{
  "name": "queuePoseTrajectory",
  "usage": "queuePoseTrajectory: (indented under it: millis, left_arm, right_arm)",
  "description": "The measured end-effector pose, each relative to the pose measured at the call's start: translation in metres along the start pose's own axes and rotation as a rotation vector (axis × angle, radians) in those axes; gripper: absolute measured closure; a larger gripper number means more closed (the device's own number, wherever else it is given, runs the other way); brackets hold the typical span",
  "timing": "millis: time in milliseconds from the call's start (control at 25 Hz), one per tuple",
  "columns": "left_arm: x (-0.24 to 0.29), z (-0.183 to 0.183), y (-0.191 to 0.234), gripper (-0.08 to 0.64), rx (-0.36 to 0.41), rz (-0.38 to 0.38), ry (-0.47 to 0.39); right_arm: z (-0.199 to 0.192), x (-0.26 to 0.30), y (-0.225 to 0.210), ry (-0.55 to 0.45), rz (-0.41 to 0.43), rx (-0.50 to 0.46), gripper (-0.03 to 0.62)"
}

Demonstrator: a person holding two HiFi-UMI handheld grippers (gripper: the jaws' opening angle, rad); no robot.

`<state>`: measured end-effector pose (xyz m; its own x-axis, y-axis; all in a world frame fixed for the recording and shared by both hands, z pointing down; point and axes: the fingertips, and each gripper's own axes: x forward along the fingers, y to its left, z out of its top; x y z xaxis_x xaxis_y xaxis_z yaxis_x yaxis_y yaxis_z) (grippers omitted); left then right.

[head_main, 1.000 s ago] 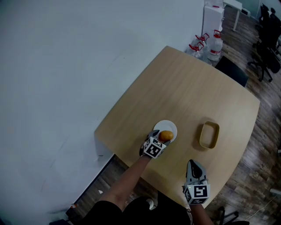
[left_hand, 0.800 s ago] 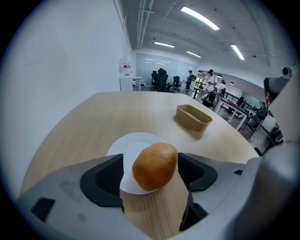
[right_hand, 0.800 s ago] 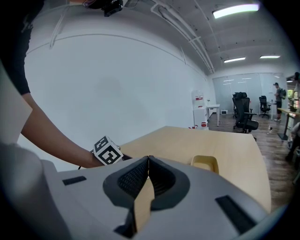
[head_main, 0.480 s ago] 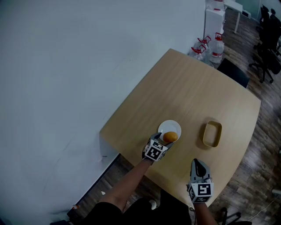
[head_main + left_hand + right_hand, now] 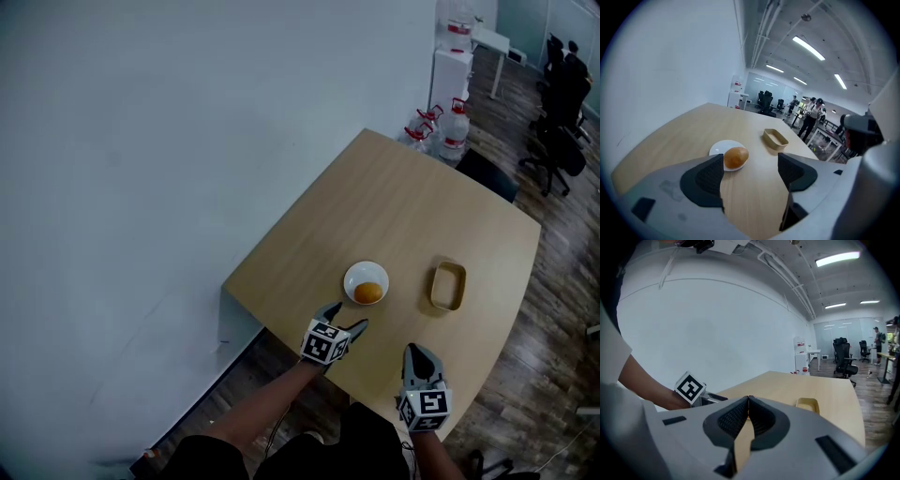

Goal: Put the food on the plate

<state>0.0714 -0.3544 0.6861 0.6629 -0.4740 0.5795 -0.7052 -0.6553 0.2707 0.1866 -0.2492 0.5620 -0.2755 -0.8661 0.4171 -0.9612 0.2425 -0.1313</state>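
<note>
Reaching forward on an outstretched arm, the left gripper (image 5: 347,317) had its 2 jaws wide apart and empty, just short of the white plate (image 5: 353,275) where the bun (image 5: 368,293) lay. The right gripper (image 5: 414,352) hung over the table (image 5: 403,206) edge, jaws pressed together.

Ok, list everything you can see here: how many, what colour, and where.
table: one, light wood, beside the white wall
plate: one, white, near the table's front edge
bread roll: one, golden brown, on the plate
container: one, tan, empty, right of the plate
water bottles: several, clear with red caps, on the floor past the far corner
office chairs: a few, black, far right
left gripper: one, grey, open, empty, short of the plate
right gripper: one, grey, shut, empty, at the table's near edge
</note>
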Motion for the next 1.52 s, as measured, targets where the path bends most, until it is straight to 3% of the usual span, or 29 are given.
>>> queuePoseTrajectory:
  millis: [120,280,560,720,840,960,1080,1520]
  left_arm:
    - [-0.042,-0.006,-0.02,0.225,-0.037,-0.017,-0.045]
    - [-0.105,-0.014,-0.058,0.227,0.041,-0.029,-0.132]
    - [-0.218,-0.031,-0.138,0.227,0.007,-0.052,-0.342]
    - [-0.273,-0.042,-0.17,0.229,-0.058,-0.073,-0.432]
    - [-0.31,-0.058,-0.169,0.247,-0.078,-0.013,-0.471]
    - [-0.348,-0.071,-0.158,0.402,-0.116,0.061,-0.51]
    - [-0.379,-0.075,-0.158,0.51,-0.116,0.086,-0.547]
    - [-0.412,-0.083,-0.159,0.543,-0.068,0.118,-0.574]
  right_arm:
    - [-0.003,-0.02,0.02,-0.03,-0.008,0.004,0.532]
    - [-0.004,-0.056,0.047,-0.074,-0.039,0.016,0.532]
    - [-0.013,-0.128,0.104,-0.119,-0.03,-0.005,0.532]
    - [-0.026,-0.152,0.133,-0.113,-0.026,-0.013,0.532]
    - [-0.03,-0.168,0.155,-0.133,-0.033,-0.008,0.532]
    - [-0.028,-0.19,0.182,-0.169,-0.031,-0.017,0.532]
    - [-0.025,-0.211,0.203,-0.194,-0.029,-0.036,0.532]
    - [-0.02,-0.228,0.234,-0.234,-0.036,-0.115,0.532]
